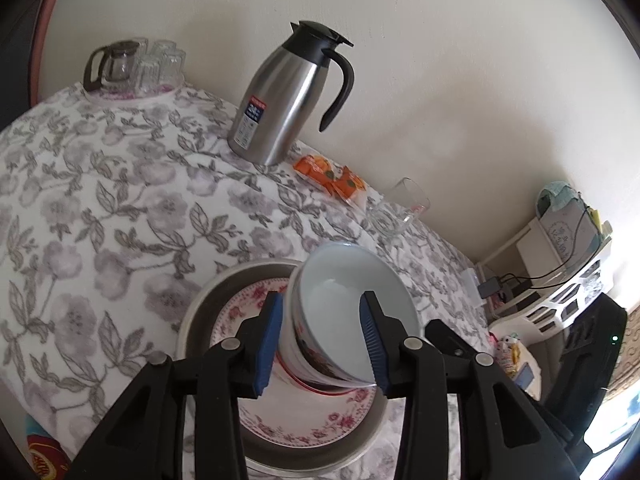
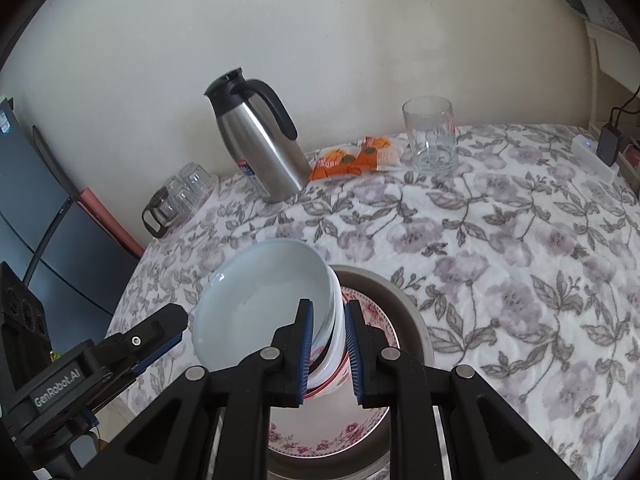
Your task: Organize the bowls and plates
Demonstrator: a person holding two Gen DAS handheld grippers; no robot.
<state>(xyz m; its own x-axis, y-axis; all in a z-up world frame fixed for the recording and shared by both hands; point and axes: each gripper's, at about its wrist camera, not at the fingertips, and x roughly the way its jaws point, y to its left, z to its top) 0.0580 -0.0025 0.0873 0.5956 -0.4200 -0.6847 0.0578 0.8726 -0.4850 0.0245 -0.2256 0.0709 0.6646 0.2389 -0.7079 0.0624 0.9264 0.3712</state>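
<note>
Floral tablecloth (image 1: 100,208) across the whole table, grey blossoms and leaves on white, running to the cream wall at the far side. Near edge, centre: round metal tray (image 1: 218,288), grey rim raised, holding pink-flowered plate (image 1: 316,424) flat inside it. On that plate: white bowl (image 1: 344,300), printed band and red line on its outer wall, tilted up on its foot so the mouth faces far and upward; pale, bare interior.

Steel jug (image 1: 280,96) with black lid and handle, upright, far side near the wall, well apart from the tray. Far left corner: glass teapot (image 1: 114,62) with dark handle, just beside a cluster of upturned glasses (image 1: 164,60). Right of the jug: orange packets (image 1: 332,176), then a clear tumbler (image 1: 404,208), upright.

Left gripper (image 1: 320,344): blue pads spread, astride the bowl's left wall; inner pad within the bowl's mouth, outer pad (image 1: 268,344) apart from the printed side, a visible gap there. Not pressing.

Right gripper (image 2: 329,356): blue pads drawn close on the bowl's right wall, one inside the rim, one on the printed outside (image 2: 354,356), pinching it and bearing the tilt. In the right wrist view, left gripper's black body low at the left, beside the bowl.
</note>
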